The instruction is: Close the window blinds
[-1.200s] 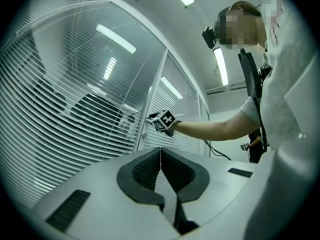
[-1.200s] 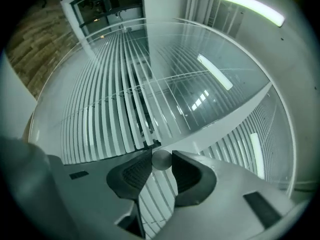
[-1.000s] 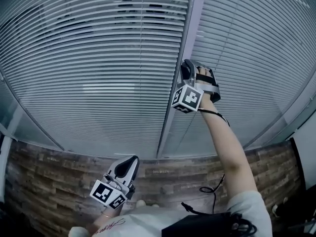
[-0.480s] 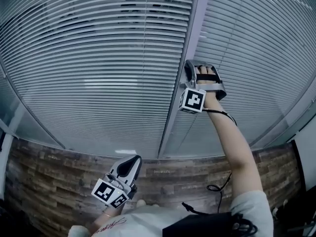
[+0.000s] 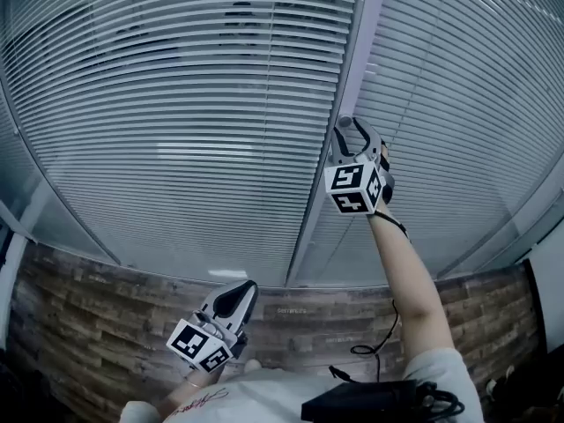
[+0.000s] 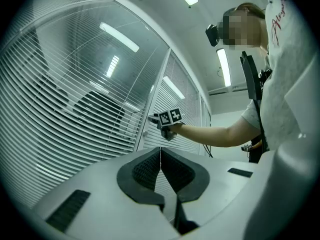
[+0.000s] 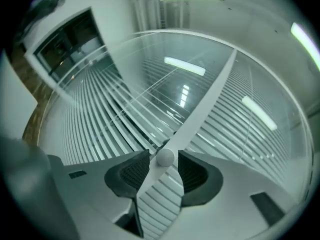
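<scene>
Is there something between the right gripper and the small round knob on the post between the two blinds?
Nothing visible stands in the way. The round white knob sits right between the jaws of the right gripper, which have just been opening and stand apart around it, on the post between the slatted blinds.

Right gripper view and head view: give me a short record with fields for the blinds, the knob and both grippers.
Blinds: slats of the left pane tilted, dark gaps showing between them
Knob: small round knob on the frame post between the panes
Right gripper: raised at the post; jaws have just been opening, knob between them, pads off it
Left gripper: held low near the body, jaws together, empty
</scene>
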`<state>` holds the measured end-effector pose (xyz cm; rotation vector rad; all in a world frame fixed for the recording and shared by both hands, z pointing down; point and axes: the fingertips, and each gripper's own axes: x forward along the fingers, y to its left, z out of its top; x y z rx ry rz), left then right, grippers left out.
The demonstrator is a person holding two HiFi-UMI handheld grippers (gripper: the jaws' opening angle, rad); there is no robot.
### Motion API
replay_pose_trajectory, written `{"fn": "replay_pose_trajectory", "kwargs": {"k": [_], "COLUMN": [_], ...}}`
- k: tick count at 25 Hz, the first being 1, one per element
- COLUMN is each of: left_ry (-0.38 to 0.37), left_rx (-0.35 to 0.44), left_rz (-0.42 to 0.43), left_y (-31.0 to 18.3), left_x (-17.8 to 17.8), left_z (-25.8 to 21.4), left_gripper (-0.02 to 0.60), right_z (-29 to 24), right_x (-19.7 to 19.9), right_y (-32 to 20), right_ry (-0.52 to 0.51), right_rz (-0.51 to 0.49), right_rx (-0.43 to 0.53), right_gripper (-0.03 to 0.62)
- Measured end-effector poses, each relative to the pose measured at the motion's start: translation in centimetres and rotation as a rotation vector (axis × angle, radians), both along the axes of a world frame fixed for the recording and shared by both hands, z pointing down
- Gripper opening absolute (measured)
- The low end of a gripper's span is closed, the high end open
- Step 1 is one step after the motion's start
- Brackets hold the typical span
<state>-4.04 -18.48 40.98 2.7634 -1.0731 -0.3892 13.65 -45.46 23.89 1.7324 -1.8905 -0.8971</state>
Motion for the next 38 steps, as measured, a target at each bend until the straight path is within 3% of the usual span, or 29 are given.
{"fn": "replay_pose_trajectory", "kwargs": {"k": [7, 18, 21, 25, 34, 38], "left_ry": [0.003, 0.011, 0.013, 0.013, 0.014, 0.013], "left_rx": [-0.012, -0.028, -0.035, -0.033, -0.025, -0.026], "left_rz": [0.030, 0.031, 0.033, 0.039, 0.044, 0.047], "left_y": [-0.1, -0.2, -0.4, 0.1, 0.8, 0.7], "left_x": [1.2, 1.2, 1.3, 1.2, 1.1, 1.2], "left_z": [0.7, 1.0, 1.3, 1.1, 0.7, 0.6], "left_gripper": [0.018, 0.018, 0.018, 0.018, 0.018, 0.018], "right_z": [1.2, 0.5, 0.8, 0.3, -0.1, 0.0], "right_x": [2.0, 1.7, 1.7, 1.0, 0.1, 0.0], "right_y": [-2.1, -2.8, -3.0, -2.3, -1.6, -1.7], "right_ry": [-0.633, -0.715, -0.626, -0.344, 0.109, 0.244], "right_rz": [-0.011, 0.031, 0.033, 0.052, 0.075, 0.084], "right_rx": [-0.124, -0.069, -0.060, -0.026, 0.000, 0.005], "right_gripper": [0.166, 0.132, 0.132, 0.132, 0.132, 0.132]}}
